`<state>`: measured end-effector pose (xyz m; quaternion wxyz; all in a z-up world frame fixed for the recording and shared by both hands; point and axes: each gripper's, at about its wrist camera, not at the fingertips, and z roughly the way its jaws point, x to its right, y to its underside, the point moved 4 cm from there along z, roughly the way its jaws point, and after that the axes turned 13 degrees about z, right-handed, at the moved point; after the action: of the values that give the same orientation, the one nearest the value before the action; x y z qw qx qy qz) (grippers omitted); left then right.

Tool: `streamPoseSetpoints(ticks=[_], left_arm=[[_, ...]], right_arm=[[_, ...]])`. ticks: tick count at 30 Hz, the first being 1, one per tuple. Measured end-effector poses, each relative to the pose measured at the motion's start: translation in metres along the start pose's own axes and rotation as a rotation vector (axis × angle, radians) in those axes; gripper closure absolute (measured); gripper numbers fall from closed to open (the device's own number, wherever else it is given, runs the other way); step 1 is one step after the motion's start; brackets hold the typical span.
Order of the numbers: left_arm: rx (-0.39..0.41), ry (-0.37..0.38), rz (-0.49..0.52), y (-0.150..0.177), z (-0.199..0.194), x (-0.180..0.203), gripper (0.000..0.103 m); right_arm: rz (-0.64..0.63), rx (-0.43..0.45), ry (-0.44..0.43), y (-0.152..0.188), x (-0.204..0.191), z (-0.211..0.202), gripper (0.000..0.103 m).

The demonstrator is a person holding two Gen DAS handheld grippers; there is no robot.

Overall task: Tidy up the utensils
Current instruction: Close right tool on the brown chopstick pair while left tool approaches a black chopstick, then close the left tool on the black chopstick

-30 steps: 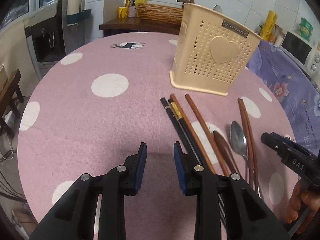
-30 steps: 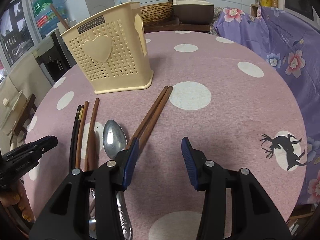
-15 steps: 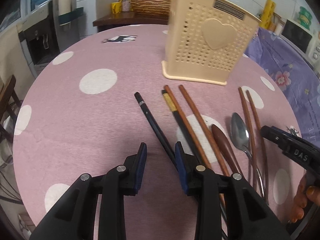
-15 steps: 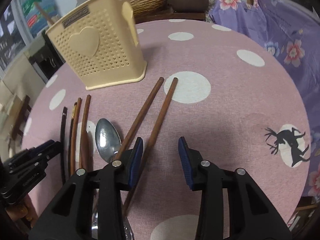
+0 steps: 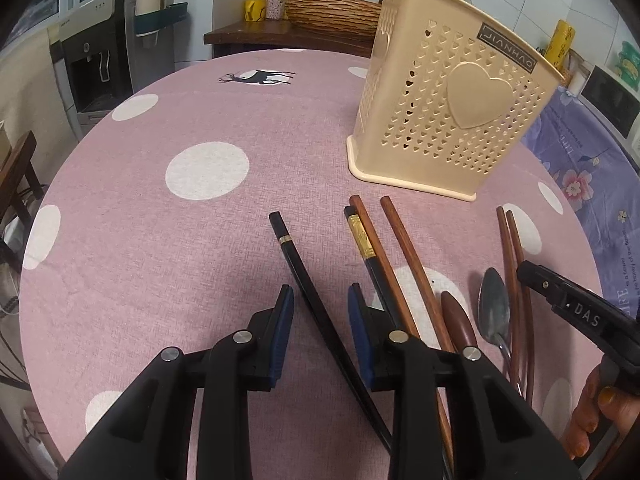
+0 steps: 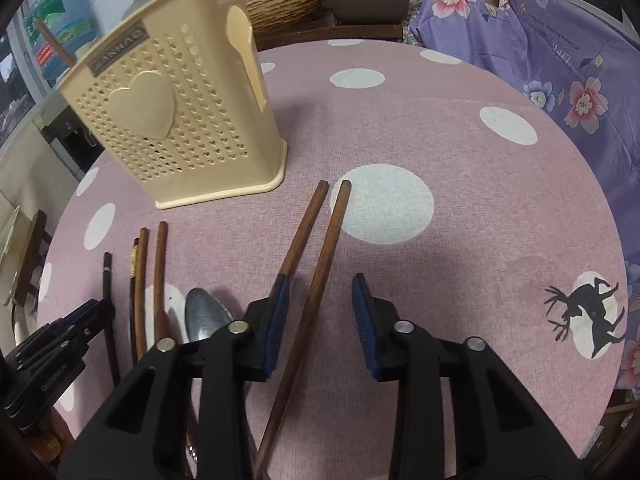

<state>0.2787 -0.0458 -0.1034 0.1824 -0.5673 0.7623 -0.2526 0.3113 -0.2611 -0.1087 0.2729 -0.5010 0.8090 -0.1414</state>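
A cream perforated utensil holder (image 5: 452, 100) (image 6: 180, 120) stands upright on the pink dotted table (image 5: 160, 240). In front of it lie chopsticks and spoons. My left gripper (image 5: 320, 300) is open, and a black chopstick (image 5: 304, 276) runs between its pads without touching them. Right of it lie a gold-banded black chopstick (image 5: 362, 236), brown chopsticks (image 5: 404, 248), a wooden spoon (image 5: 458, 320) and a metal spoon (image 5: 494, 304). My right gripper (image 6: 320, 284) has its jaws closing around one brown chopstick (image 6: 326, 252), pads apart from it. Its twin (image 6: 304, 228) passes under the left finger.
A purple floral cloth (image 6: 560, 60) borders the table on the right. Behind the table stand a dark wooden cabinet with a wicker basket (image 5: 332, 8) and a water dispenser (image 5: 100, 60). A person's hand (image 5: 600, 412) holds the right gripper's handle.
One black chopstick has swung away from its mate and now lies between the left jaws. The brown pair has spread, one stick now sits between the right jaws, which have narrowed.
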Motion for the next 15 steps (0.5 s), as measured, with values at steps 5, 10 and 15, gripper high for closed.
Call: streamPoseSetpoints(ticks=[5,10,15], left_arm=[[-0.007,-0.008,0.018,-0.011,0.008,-0.002,0.082],[-0.016,-0.007,0.043,-0.020,0.015,0.000,0.084],[-0.018,-0.026,0.071,-0.022,0.016,0.002,0.089]], right_arm=[[0.002,-0.004,0.022,-0.014,-0.007,0.012,0.084],[0.010,-0.006,0.044,-0.028,-0.014,0.024,0.090],[0.016,-0.003,0.052,-0.034,-0.016,0.030,0.094]])
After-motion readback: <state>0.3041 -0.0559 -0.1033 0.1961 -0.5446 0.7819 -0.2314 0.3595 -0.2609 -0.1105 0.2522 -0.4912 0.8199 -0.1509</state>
